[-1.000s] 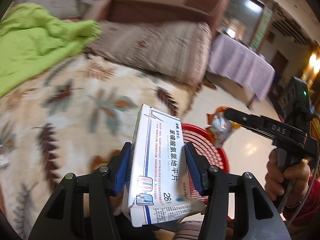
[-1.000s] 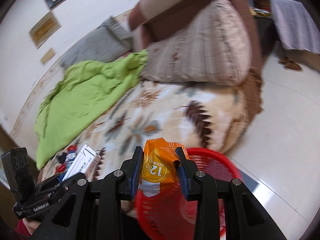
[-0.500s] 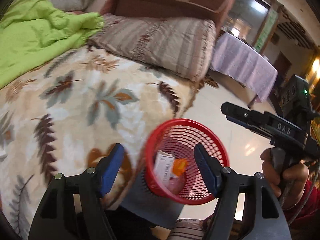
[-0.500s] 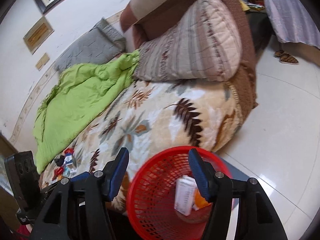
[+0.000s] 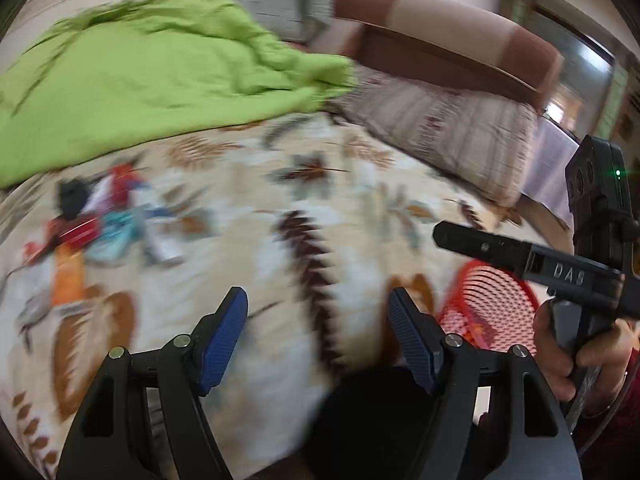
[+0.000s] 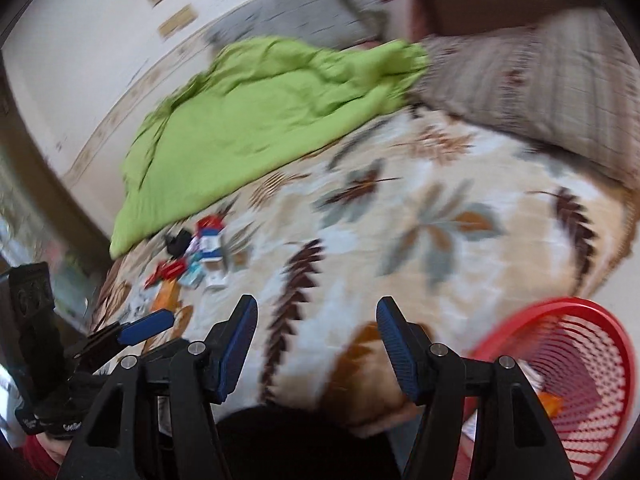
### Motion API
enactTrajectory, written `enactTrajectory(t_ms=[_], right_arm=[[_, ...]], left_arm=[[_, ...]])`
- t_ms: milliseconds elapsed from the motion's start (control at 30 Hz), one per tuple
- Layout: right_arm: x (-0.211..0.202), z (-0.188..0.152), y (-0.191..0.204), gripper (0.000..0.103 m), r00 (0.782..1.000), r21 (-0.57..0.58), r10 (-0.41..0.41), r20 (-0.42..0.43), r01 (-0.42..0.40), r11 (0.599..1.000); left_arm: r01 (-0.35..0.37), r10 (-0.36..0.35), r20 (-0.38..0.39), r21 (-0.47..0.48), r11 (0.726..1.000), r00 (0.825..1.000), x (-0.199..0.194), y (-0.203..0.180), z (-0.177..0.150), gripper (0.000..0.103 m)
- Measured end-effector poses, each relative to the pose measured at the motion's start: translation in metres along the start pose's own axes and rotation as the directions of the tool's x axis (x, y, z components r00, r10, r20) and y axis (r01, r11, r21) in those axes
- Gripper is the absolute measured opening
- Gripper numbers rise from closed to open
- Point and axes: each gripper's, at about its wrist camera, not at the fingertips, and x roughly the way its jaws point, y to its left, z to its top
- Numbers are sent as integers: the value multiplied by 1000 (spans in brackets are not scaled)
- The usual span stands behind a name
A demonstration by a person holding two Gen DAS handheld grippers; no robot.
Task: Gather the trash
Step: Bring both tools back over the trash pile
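Trash pile (image 6: 192, 258), seemingly packets, lies on blanket (image 6: 420, 264).

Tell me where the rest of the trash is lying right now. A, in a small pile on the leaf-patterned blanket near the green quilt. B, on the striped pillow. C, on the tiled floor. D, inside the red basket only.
A: the pile of small boxes and wrappers lies on the leaf-patterned blanket, just below the edge of the green quilt, away from the red basket.

Both wrist views look down obliquely over the bed (image 5: 280, 208), from near its edge. Each shares the litter (image 5: 100, 224) (image 6: 192, 260) and basket (image 5: 496, 312) (image 6: 576, 380).
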Motion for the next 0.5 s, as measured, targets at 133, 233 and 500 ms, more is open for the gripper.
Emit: enactTrajectory(t_ms=[133,233,500], right_arm=[[35,5,40,67,998,-57,48,-43,-50,997],[56,7,70,67,994,-103,79,-70,-86,991],[91,-2,114,67,985,-158,123,-122,-141,977]], left_arm=[[-92,95,24,-112,989,995,-23,61,-8,72],[-193,203,33,-200,961,979,-35,107,-12,72],[-350,402,-6,-503,790,916,-41,235,-24,72]])
